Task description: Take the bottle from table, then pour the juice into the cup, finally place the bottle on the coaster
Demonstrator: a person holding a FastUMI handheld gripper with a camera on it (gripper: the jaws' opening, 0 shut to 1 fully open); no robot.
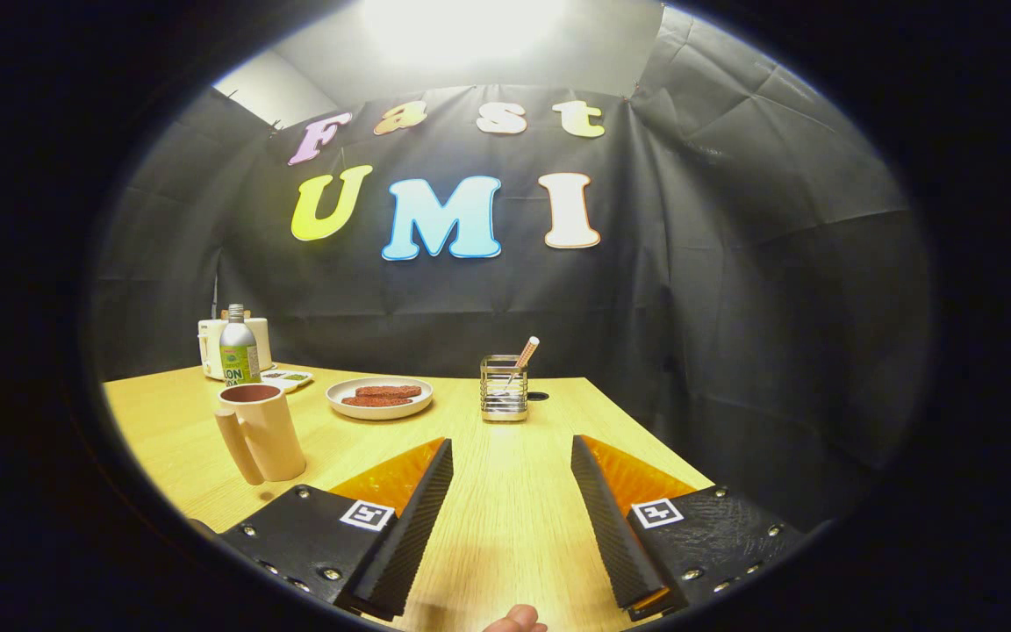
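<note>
— Progress is being judged as nil so far: the bottle (239,346) is being left standing upright on the table (505,518), well beyond the tongs (512,518) and off toward the side of the left finger, just behind the cup (260,432).

— And the tongs, are they being closed on anything?

— Nothing is being gripped. The fingers (413,518) are being held wide apart, with only bare wood lying between them.

— Is juice being seen in the cup?

— That cannot be told; the inside of the cup is being shown only as a dark rim from this angle. The bottle is probably still capped, though that is being judged, not seen clearly.

— What is being left to do?

— Everything, by this reckoning: taking the bottle, pouring, and setting it down. A coaster is not being made out with any certainty; a small dark disc (538,396) is lying just beside the metal holder (504,389), straight ahead of the fingers, past the plate (379,398).
</note>
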